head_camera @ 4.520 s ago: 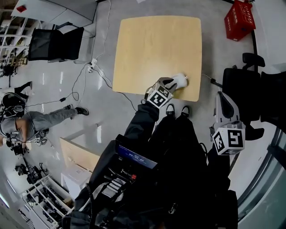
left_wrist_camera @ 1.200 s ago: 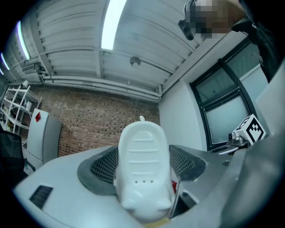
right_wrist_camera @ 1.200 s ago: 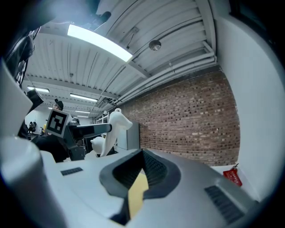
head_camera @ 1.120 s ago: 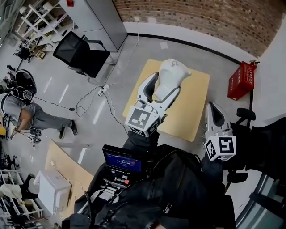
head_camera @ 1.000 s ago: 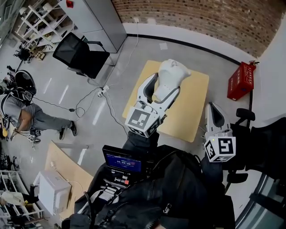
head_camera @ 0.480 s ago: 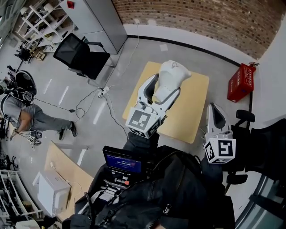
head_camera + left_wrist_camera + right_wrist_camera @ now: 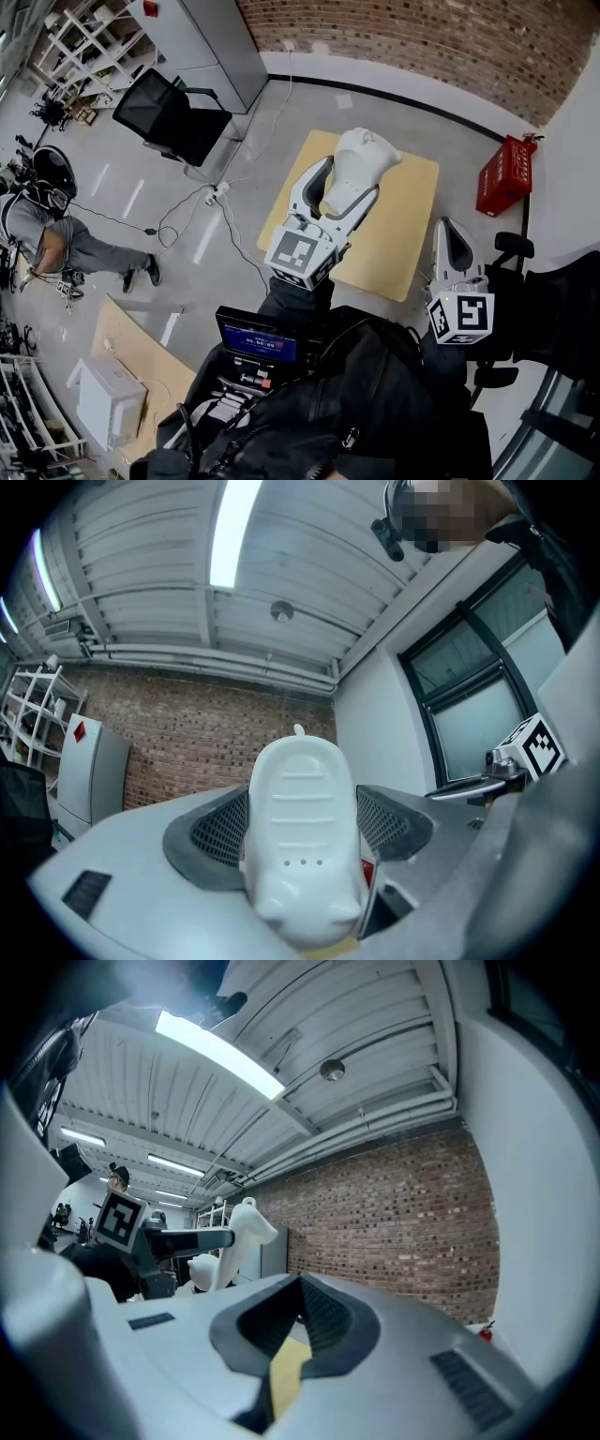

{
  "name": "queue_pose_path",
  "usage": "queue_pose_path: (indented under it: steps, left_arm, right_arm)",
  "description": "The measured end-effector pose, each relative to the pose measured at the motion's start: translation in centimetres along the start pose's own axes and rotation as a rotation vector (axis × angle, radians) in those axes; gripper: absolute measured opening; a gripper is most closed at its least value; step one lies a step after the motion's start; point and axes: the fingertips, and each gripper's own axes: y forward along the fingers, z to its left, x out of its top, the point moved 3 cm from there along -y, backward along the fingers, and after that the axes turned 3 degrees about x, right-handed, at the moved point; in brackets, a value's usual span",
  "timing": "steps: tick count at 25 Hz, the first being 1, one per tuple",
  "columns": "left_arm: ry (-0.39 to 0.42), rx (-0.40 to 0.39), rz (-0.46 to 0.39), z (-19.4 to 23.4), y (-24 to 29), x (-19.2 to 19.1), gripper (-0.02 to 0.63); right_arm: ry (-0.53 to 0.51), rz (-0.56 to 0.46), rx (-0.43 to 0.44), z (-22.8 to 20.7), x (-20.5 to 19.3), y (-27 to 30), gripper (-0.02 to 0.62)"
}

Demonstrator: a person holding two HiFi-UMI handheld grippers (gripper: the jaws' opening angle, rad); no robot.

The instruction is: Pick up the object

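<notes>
The object is a white moulded plastic piece [image 7: 364,159] with ridges and three small holes [image 7: 302,836]. My left gripper [image 7: 349,187] is shut on it, mesh pads pressing both its sides, and holds it high above the yellow table [image 7: 408,220]. In the right gripper view the same white piece [image 7: 234,1237] shows at the left, in the other gripper. My right gripper [image 7: 447,232] hangs lower at the right, off the table's near corner. Its pads [image 7: 323,1321] meet at the tip with nothing between them.
A red crate [image 7: 504,175] stands on the floor right of the table by the brick wall. A black chair [image 7: 169,112] and cables lie to the left, a person [image 7: 56,234] further left. A dark chair [image 7: 553,300] is at my right.
The left gripper, earlier down at the table's near edge on the white piece, has lifted it high. Over the last second both grippers stay almost still.
</notes>
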Motion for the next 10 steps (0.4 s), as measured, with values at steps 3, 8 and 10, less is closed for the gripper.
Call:
queue_pose_path:
  steps: [3, 8, 10]
  left_arm:
    - [0.003, -0.002, -0.001, -0.05, 0.03, -0.05, 0.373]
    - [-0.001, -0.004, 0.006, -0.14, -0.11, -0.33, 0.373]
    - [-0.003, -0.004, 0.009, -0.20, -0.20, -0.39, 0.373]
  right_arm:
    - [-0.002, -0.002, -0.002, -0.04, -0.04, -0.05, 0.005]
    - [-0.005, -0.002, -0.002, 0.13, -0.17, -0.14, 0.005]
    - [-0.007, -0.002, -0.002, 0.21, -0.19, -0.23, 0.005]
